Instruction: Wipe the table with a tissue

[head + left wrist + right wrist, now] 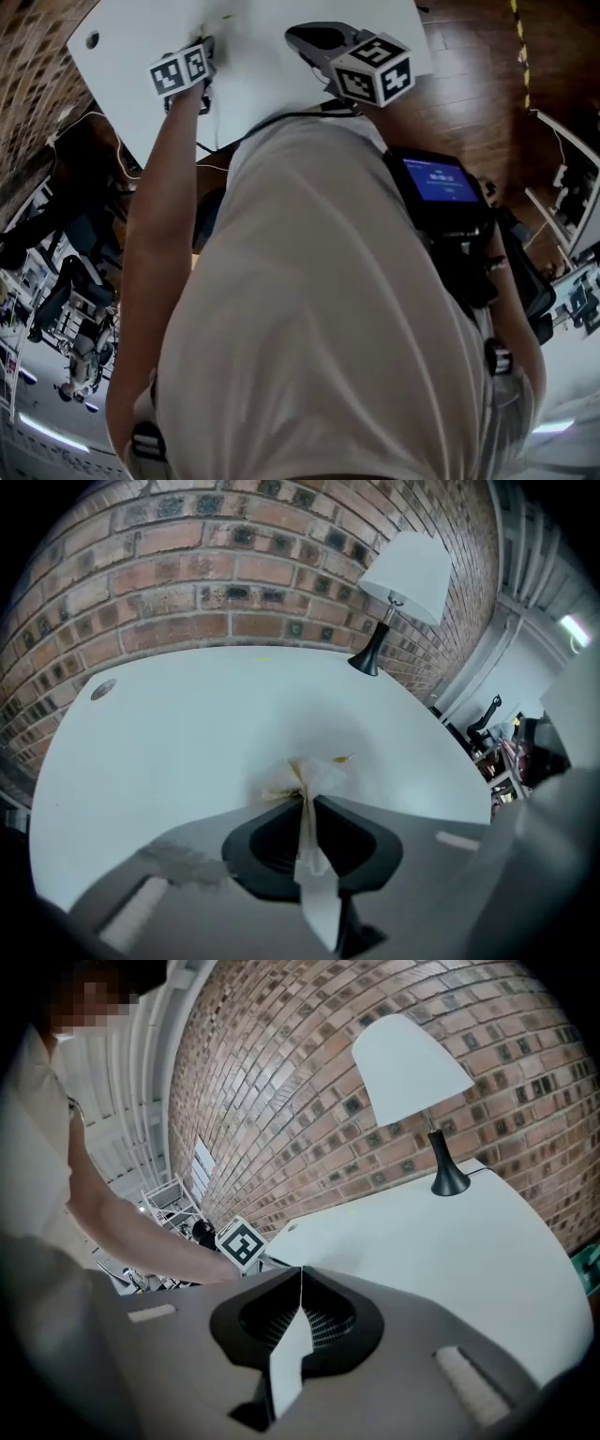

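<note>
Step in hand: wiping, as I judge it. The left claw [305,797] is clamped on a crumpled tissue [317,774], whose bunched end lies on the white surface [178,724] near its front edge.
Right claw: the right claw [300,1277] has its jaws pressed together on nothing, and it is held above the surface.
Next move: probably drag the tissue across the bare area toward the lamp [405,581], keeping it pressed flat and gripped.
Hard to make out: a small yellowish speck [343,758] just beside the tissue; I cannot tell what it is. Whether the tissue's yellowish tint is a stain is also unclear.
Hidden: in the head view the person's torso [328,309] covers most of the surface, and the tissue does not show there.
</note>
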A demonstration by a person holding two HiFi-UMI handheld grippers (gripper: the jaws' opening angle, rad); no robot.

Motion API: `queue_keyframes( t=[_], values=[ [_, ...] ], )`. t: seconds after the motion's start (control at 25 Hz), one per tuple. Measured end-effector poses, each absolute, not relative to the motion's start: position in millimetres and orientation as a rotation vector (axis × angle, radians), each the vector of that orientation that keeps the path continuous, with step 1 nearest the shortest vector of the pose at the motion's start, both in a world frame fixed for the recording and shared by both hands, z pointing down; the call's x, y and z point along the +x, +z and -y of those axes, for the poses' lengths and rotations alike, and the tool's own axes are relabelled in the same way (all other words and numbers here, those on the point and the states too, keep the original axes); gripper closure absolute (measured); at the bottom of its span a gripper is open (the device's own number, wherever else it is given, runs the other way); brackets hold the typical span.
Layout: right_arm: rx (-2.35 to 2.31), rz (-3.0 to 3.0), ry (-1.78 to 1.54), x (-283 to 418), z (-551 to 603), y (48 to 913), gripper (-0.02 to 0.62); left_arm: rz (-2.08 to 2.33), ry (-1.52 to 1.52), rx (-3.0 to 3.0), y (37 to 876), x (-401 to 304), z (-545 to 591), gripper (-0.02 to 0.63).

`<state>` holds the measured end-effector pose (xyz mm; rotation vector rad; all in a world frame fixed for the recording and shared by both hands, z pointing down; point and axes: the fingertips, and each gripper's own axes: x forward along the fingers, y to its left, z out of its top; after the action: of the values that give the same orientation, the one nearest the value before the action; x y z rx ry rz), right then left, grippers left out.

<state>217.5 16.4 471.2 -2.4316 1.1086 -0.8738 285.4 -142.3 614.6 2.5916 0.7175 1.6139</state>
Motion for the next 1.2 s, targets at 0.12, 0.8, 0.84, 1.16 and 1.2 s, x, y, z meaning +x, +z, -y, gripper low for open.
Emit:
queue_keyframes(
  t=[0.12, 0.8, 0.84, 1.16, 1.2],
  values=[
    [-2.408, -1.143, -0.851, 219.8, -3.4, 464.9, 0.584, -0.683, 1.585, 2.603, 610.4, 284.4, 154.4, 0.571],
    [-2.396, -1.200, -0.856, 218.1, 7.9, 455.4, 0.583, -0.612, 1.470, 2.637, 582.7, 255.2, 181.7, 0.571],
    [-2.392, -1.207, -0.857, 218.7, 6.5, 456.6, 0.583, -0.539, 1.454, 2.637, 578.3, 250.5, 195.7, 0.571],
    [-2.334, -1.237, -0.872, 228.2, -24.2, 474.8, 0.584, -0.056, 1.465, 2.606, 597.9, 196.9, 261.0, 0.571],
    [-2.326, -1.244, -0.877, 227.3, -21.4, 476.2, 0.583, -0.004, 1.466, 2.615, 599.7, 189.5, 271.7, 0.569]
  ],
)
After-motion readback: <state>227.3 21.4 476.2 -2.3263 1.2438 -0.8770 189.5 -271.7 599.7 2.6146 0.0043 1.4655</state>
